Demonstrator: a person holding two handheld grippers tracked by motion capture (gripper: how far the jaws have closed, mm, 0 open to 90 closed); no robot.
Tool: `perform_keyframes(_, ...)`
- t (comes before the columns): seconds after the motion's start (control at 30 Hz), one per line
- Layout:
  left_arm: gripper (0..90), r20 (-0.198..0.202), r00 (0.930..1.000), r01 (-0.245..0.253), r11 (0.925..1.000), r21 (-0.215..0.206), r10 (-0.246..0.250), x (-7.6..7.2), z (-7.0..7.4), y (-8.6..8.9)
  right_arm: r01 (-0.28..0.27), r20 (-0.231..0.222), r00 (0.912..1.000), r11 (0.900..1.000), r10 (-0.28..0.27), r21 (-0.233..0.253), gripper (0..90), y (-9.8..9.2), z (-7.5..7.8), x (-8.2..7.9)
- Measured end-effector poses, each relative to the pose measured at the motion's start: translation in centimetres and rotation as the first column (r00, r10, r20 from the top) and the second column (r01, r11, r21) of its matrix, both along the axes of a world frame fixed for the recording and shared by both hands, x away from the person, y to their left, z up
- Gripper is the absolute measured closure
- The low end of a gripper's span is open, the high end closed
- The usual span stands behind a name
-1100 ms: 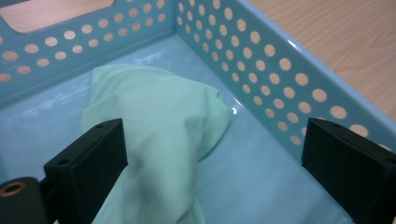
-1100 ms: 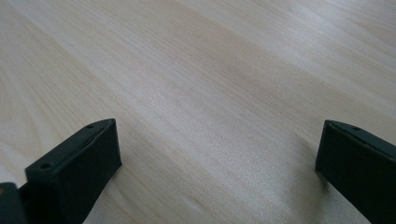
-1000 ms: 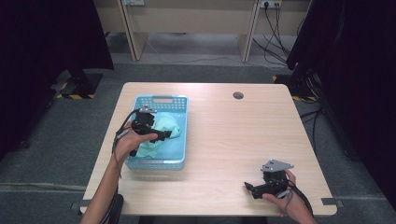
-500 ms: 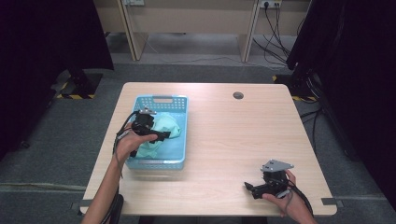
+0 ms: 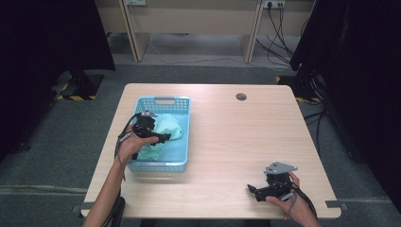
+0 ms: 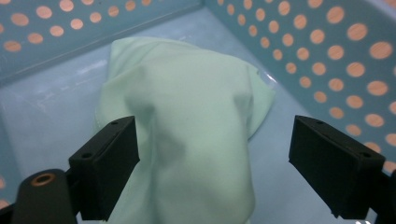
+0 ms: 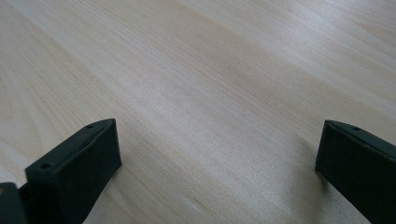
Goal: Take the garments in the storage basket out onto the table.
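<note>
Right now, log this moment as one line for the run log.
left gripper: jaws open over pale green cloth | cloth: in blue basket | right gripper: jaws open, on bare table

This looks like a lab or recording room set up for testing, not a home. A plain light-wood counter (image 5: pixel 227 142) stands alone on grey carpet (image 5: pixel 208 71), flanked by black curtains (image 5: pixel 47 47) on both sides. Cables (image 5: pixel 279 19) hang from wall sockets (image 5: pixel 269 4) behind it, and yellow-and-black hazard tape (image 5: pixel 75 98) marks stand feet on the floor
</note>
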State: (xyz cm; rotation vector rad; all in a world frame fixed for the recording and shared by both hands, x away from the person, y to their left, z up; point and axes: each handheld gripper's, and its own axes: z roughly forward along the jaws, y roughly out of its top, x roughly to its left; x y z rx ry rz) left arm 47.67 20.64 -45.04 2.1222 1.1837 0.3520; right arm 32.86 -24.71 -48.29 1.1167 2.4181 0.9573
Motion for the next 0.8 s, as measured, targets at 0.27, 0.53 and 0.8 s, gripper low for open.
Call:
perform_keyframes(0.27, 36.7, -0.016, 0.9997, -0.017, 0.9984, 0.055, 0.018, 0.28, -0.59, -0.09, 0.0, 0.0, 1.0, 1.0, 0.0, 0.0, 0.2, 0.0, 0.0, 0.0)
perform_keyframes(0.53, 57.1, -0.002, 0.9997, -0.025, 0.9949, 0.098, 0.026, 0.26, -0.76, 0.05, -0.002, 0.0, 1.0, 1.0, 0.002, 0.0, 0.3, 0.01, 0.0, -0.01)
perform_keyframes(0.8, 69.7, 0.021, 0.999, -0.041, 0.9954, 0.087, 0.04, 0.11, -0.25, 0.14, -0.003, 0.0, 1.0, 1.0, 0.003, 0.0, 0.3, 0.01, 0.0, -0.01)
